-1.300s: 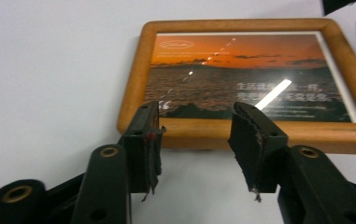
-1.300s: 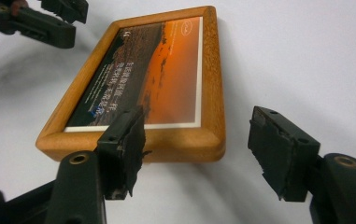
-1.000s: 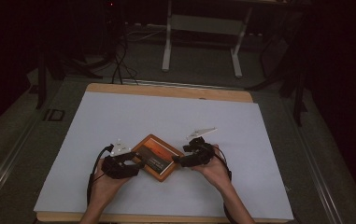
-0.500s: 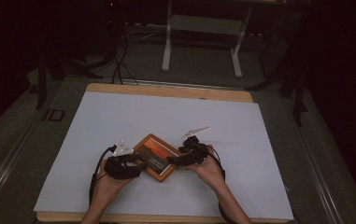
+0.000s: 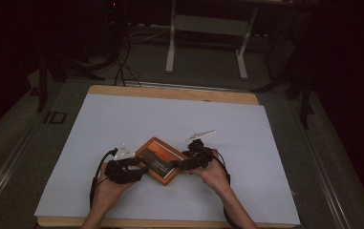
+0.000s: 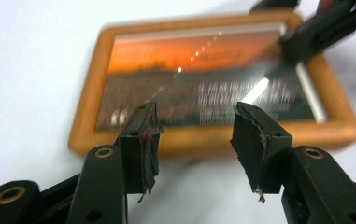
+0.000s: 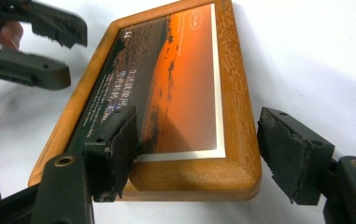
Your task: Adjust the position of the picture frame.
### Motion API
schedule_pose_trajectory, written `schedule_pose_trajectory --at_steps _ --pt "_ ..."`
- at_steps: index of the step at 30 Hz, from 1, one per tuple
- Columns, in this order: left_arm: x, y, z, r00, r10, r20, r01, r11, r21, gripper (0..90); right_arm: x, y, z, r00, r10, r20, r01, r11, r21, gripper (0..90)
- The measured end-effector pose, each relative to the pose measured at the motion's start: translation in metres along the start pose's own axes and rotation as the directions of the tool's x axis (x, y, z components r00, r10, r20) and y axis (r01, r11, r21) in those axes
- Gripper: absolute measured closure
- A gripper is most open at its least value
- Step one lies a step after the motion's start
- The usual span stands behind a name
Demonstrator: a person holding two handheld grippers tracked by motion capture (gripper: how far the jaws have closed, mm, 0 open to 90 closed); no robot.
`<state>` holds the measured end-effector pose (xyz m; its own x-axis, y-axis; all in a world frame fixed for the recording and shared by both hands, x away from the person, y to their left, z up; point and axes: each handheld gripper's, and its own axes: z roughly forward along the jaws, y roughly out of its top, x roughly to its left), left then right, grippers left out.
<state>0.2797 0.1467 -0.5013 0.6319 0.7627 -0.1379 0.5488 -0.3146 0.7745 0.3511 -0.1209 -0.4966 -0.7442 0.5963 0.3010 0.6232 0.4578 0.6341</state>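
Note:
A wooden picture frame (image 5: 160, 160) holding a sunset photo lies flat on the white sheet near the table's front. My left gripper (image 5: 144, 169) is at the frame's left side and my right gripper (image 5: 177, 164) at its right end. In the left gripper view the jaws (image 6: 196, 112) stand apart with their tips over the frame's (image 6: 203, 60) near rail; they have just been closing, and neither pad presses on anything. In the right gripper view the jaws (image 7: 196, 119) straddle the frame's (image 7: 185, 70) short end. One pad lies over its corner and the other stands apart from the wood.
The white sheet (image 5: 170, 114) covers a wooden tabletop whose edge (image 5: 170, 93) shows at the back. Beyond it a metal stand (image 5: 206, 43) and cables sit on the dark floor. The person's hands come in from the front edge.
The right gripper has edged left, closer onto the frame's right end. The left hand has stayed where it was.

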Motion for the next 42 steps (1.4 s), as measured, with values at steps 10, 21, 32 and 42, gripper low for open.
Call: schedule_pose_trajectory --at_steps 10,21,32,42 --pt "-0.006 0.003 0.016 0.9982 0.045 0.041 -0.047 0.9978 0.048 88.8 0.001 0.000 0.001 1.0000 0.006 -0.005 -0.006 1.000 0.002 29.1" --pt "-0.009 -0.007 0.011 0.9962 0.074 0.046 -0.079 0.9894 0.122 89.5 0.008 -0.001 0.000 0.9971 0.021 -0.073 -0.019 0.999 0.030 36.0" --pt "-0.005 -0.010 0.012 0.9958 0.057 0.072 -0.066 0.9889 0.133 89.2 0.018 -0.003 0.002 0.9884 0.021 -0.150 -0.013 0.998 0.054 54.1" --pt "0.009 -0.008 0.003 0.9929 0.026 0.116 -0.037 0.9952 0.090 73.6 0.012 0.000 -0.003 0.9708 0.053 -0.234 -0.049 0.999 0.021 64.8"
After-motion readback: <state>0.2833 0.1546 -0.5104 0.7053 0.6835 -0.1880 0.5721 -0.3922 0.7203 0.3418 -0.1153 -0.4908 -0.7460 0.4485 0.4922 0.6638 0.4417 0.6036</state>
